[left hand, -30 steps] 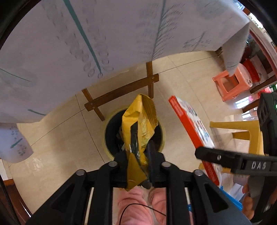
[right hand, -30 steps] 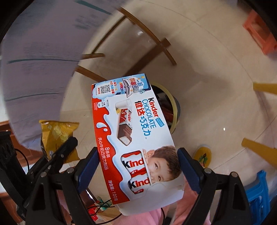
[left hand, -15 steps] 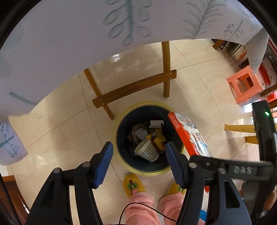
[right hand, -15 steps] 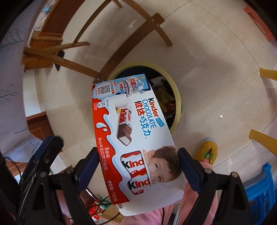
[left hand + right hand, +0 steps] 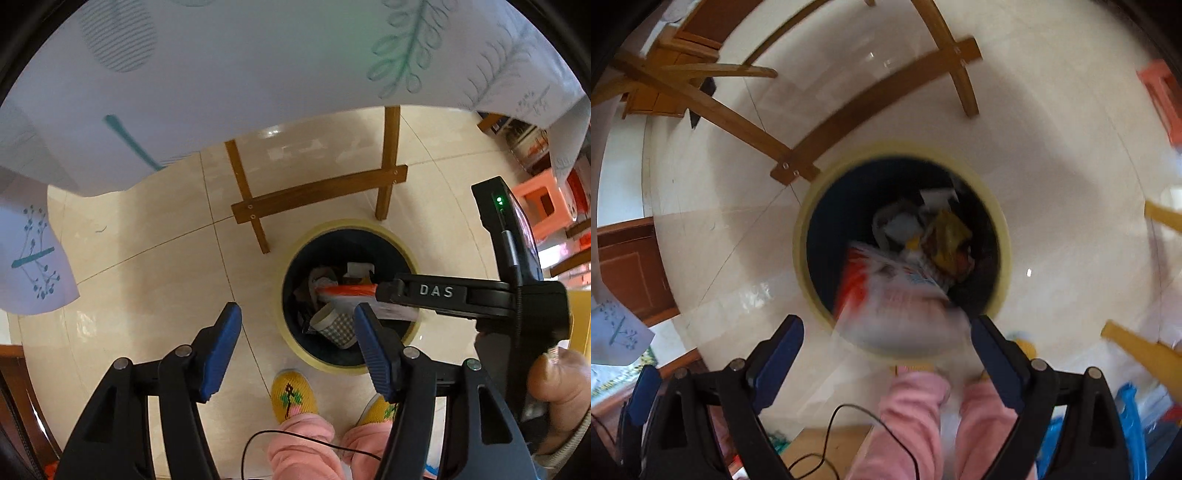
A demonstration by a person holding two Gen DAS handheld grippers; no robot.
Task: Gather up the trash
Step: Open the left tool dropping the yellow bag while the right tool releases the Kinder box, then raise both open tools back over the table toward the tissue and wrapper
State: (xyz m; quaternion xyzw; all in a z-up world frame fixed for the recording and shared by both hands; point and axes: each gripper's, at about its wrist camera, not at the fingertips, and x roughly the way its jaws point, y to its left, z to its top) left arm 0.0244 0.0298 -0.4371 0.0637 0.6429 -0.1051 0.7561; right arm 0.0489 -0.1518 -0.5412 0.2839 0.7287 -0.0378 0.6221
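Left wrist view: round dark bin with yellow rim [image 5: 334,363] on pale tiled floor [image 5: 155,280], half full of rubbish. Red-and-white chocolate box [image 5: 886,295], blurred, inside rim, clear of pads. Right gripper [image 5: 886,347] agape; left gripper [image 5: 297,345] agape, empty, beside bin.

glossy cream tile floor [image 5: 155,280], wooden table legs [image 5: 317,192], leaf-print tablecloth [image 5: 258,55] (perhaps plastic), coral stool [image 5: 537,206].
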